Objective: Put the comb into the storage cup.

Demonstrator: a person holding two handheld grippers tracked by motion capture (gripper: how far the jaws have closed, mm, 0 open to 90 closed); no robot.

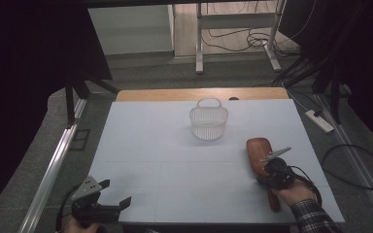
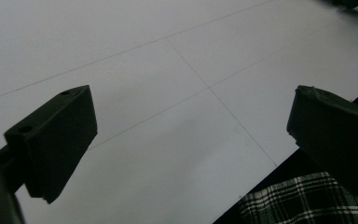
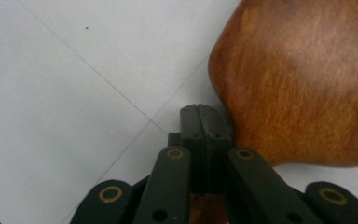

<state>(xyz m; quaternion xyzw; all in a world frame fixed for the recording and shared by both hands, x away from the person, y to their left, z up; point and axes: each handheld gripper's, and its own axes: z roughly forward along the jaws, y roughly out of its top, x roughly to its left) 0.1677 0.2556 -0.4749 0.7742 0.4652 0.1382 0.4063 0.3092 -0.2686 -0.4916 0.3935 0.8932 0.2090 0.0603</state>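
Observation:
A brown wooden brush (image 1: 258, 153) lies on the white table board (image 1: 150, 145) at the right, head towards the far side, handle (image 1: 274, 201) towards the near edge. My right gripper (image 1: 266, 169) sits over the brush's neck. In the right gripper view its jaws are pressed flat together at the tips (image 3: 199, 112), just left of the rounded brush head (image 3: 303, 84), and a strip of wood shows under the linkage. My left gripper (image 1: 115, 192) hovers at the board's near left corner, its jaws wide apart (image 2: 191, 107) with bare board between them.
A white mesh basket (image 1: 209, 121) with a handle stands at the far middle of the board. A plaid sleeve (image 1: 311, 213) reaches in at the bottom right. An aluminium rail (image 1: 53, 165) runs along the left; a power strip (image 1: 320, 121) and cables lie on the floor at the right.

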